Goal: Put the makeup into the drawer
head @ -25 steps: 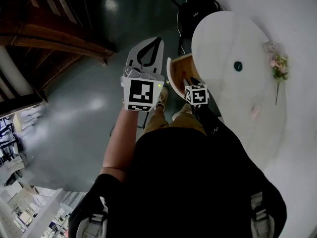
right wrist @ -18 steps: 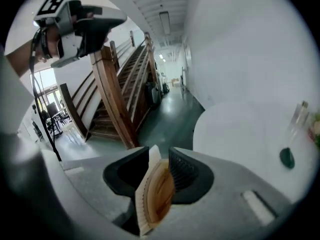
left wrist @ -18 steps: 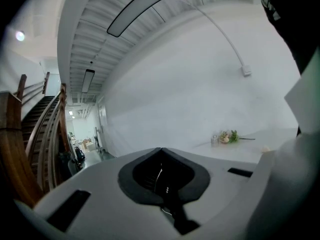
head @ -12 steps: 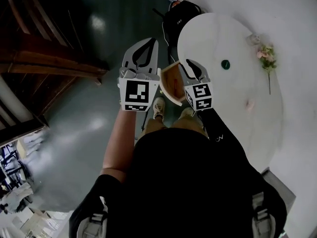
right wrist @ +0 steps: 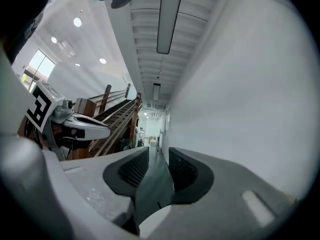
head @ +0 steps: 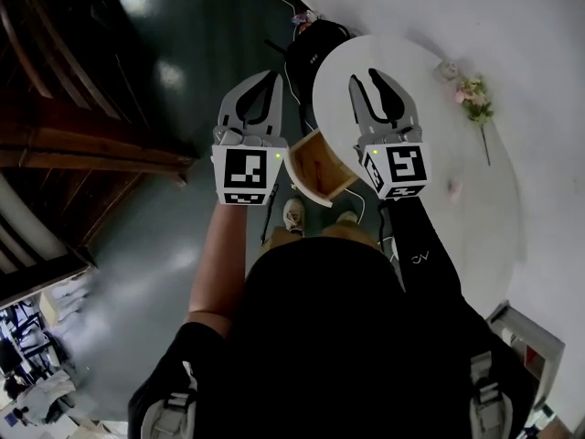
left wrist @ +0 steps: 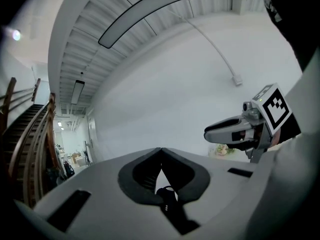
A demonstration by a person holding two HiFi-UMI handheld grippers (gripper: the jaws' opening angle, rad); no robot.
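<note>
Two grippers are held out level in front of the person, one on each side of an open wooden drawer [head: 315,165]. Far to the left of the drawer, a wooden staircase [head: 64,126] stands over the dark, glossy floor [head: 174,236]. Just left of the drawer is the left gripper [head: 273,75]. Its jaws are pressed together at the tips, with nothing between them.

The drawer is pulled out from under the edge of a round white surface [head: 457,154], open side up, and sits between the two grippers. On the near side of the drawer, the person's shoes [head: 293,214] show on the floor. On its far side, a black backpack [head: 315,44] sits on the floor.

Just right of the drawer, above the surface, is the right gripper [head: 367,79]. Its jaws are spread with a clear gap between them and hold nothing.

Farther right of the drawer, a sprig of pale pink flowers [head: 473,94] lies on the surface near its far edge. A small pink thing [head: 452,187] also lies alone on the surface to the right of the drawer, closer to the person. It is outside the drawer and well apart from both grippers. It is too small to tell whether it is the makeup.
</note>
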